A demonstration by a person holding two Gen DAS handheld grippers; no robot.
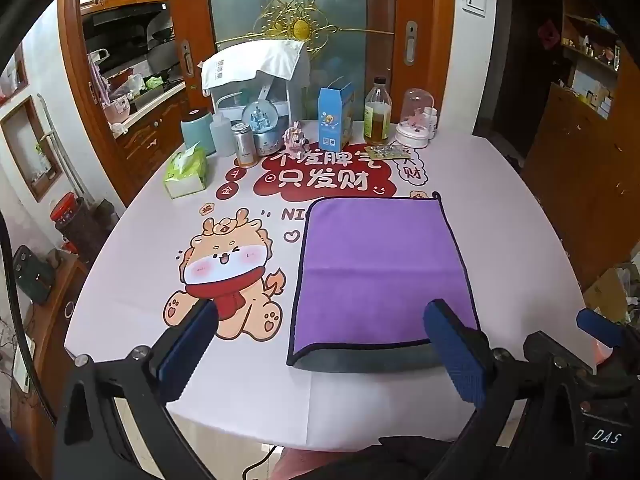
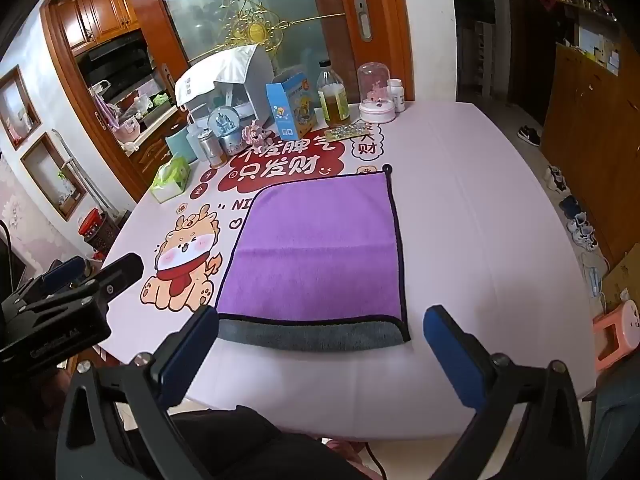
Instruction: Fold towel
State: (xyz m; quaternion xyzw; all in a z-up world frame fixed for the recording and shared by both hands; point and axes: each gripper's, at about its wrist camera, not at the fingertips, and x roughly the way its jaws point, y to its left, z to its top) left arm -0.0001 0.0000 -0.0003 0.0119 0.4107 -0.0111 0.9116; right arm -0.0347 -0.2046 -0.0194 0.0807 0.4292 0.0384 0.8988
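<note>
A purple towel [image 1: 380, 268] with a dark hem lies flat on the table, folded once, with a strip of its grey underside showing along the near edge. It also shows in the right wrist view [image 2: 320, 252]. My left gripper [image 1: 320, 344] is open and empty, hovering near the towel's near-left corner. My right gripper [image 2: 320, 344] is open and empty, just before the towel's near edge. The right gripper also shows at the right of the left wrist view [image 1: 600, 332], and the left gripper shows at the left of the right wrist view [image 2: 80, 276].
The table [image 1: 500, 240] has a pink cloth printed with a cartoon dragon [image 1: 228, 268]. Along its far edge stand a tissue pack [image 1: 186, 172], a snow globe [image 1: 262, 128], a blue carton [image 1: 334, 120], a bottle [image 1: 377, 112] and a glass dome [image 1: 416, 120]. A pink stool [image 2: 616, 332] stands at the right.
</note>
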